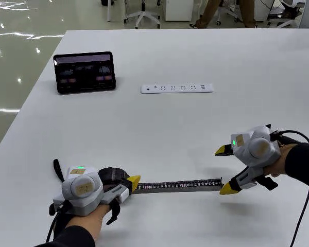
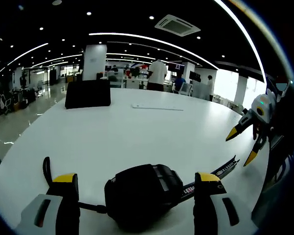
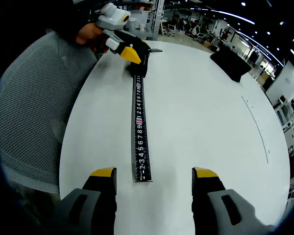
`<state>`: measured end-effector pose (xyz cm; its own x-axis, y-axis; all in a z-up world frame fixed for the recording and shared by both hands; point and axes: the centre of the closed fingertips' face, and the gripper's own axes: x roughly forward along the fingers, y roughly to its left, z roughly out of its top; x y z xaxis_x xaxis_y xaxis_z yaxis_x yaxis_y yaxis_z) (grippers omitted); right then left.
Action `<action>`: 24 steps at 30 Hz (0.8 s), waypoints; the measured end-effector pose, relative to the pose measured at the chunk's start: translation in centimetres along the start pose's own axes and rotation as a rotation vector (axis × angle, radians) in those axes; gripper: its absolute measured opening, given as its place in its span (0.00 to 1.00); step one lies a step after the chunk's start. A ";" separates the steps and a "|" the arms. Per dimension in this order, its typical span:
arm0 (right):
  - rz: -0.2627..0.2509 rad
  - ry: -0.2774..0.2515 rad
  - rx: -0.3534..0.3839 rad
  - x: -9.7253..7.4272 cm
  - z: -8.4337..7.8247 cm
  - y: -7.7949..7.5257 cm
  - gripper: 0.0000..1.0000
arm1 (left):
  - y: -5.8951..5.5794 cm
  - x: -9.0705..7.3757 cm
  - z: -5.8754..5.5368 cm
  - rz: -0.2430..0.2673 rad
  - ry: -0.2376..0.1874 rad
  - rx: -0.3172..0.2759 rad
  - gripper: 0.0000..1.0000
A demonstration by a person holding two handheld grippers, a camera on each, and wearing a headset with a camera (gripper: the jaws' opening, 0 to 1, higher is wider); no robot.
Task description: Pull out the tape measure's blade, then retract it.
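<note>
The black tape measure case (image 1: 111, 176) rests on the white table (image 1: 195, 123) between the jaws of my left gripper (image 1: 124, 185), which stands open; in the left gripper view the case (image 2: 144, 196) has a small gap to each jaw. Its blade (image 1: 177, 185) lies pulled out flat to the right. The blade's end (image 3: 142, 174) sits between the jaws of my open right gripper (image 3: 154, 176), closer to the left one and touching neither. In the head view my right gripper (image 1: 225, 170) hovers at the blade's tip.
A dark tablet (image 1: 85, 72) stands at the back left of the table and a white power strip (image 1: 177, 88) lies at the back centre. The table's left edge (image 1: 36, 98) drops to a glossy floor. Chairs and people are far behind.
</note>
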<state>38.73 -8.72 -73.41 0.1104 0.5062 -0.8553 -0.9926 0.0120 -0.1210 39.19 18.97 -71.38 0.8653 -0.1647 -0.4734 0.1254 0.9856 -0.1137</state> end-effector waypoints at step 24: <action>0.093 0.032 0.078 1.7 -1.7 1.4 0.12 | -0.7 0.0 -0.9 -0.031 0.046 0.018 0.78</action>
<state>37.58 -9.32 -75.87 0.0179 0.4801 -0.8770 -0.9994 0.0341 -0.0017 38.68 18.25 -72.06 0.8375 -0.1967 -0.5098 0.1611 0.9804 -0.1136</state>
